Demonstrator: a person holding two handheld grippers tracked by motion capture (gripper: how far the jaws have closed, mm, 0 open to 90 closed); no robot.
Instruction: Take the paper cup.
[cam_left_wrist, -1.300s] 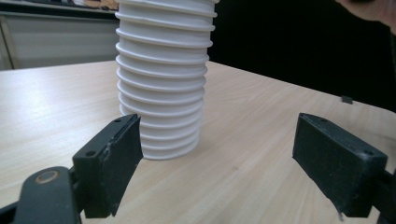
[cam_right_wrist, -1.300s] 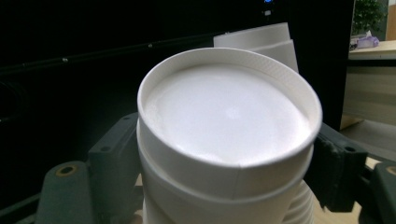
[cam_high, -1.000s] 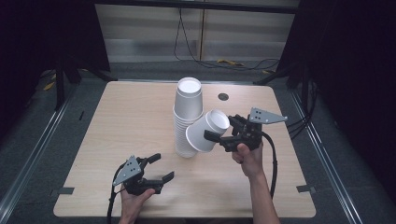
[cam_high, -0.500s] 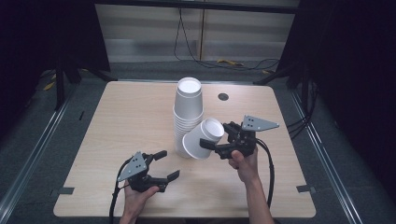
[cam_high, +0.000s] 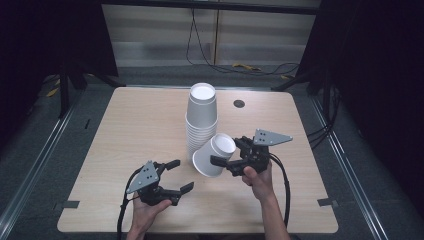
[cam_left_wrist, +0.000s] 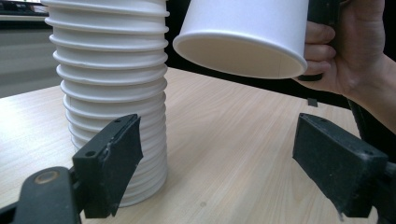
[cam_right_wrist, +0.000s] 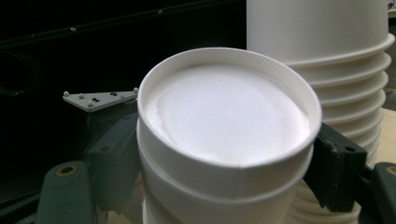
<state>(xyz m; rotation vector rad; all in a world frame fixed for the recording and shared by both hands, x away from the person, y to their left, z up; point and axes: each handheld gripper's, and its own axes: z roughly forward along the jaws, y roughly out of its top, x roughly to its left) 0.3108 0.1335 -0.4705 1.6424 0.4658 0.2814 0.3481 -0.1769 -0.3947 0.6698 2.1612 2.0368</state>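
Observation:
A tall stack of upside-down white paper cups (cam_high: 201, 120) stands at the table's middle, and it rises close on the left in the left gripper view (cam_left_wrist: 112, 93). My right gripper (cam_high: 229, 152) is shut on a white paper cup (cam_high: 214, 155), held tilted in the air just right of the stack's foot. In the right gripper view that cup (cam_right_wrist: 224, 116) has its base toward the camera, clamped between both jaws, with the stack (cam_right_wrist: 327, 56) behind. My left gripper (cam_high: 180, 175) stands open near the front of the table, holding nothing; the held cup (cam_left_wrist: 243, 37) hangs above and ahead of it.
A small black round hole (cam_high: 239, 103) sits in the table top at the back right of the stack. Tape marks lie at the front corners (cam_high: 67, 205) (cam_high: 325, 202). Bare wood (cam_high: 135, 125) spreads left of the stack. Cables run on the floor beyond.
My right gripper has carried the cup down and toward the front, beside the stack's foot. My left gripper has shifted slightly right, toward the stack, staying open.

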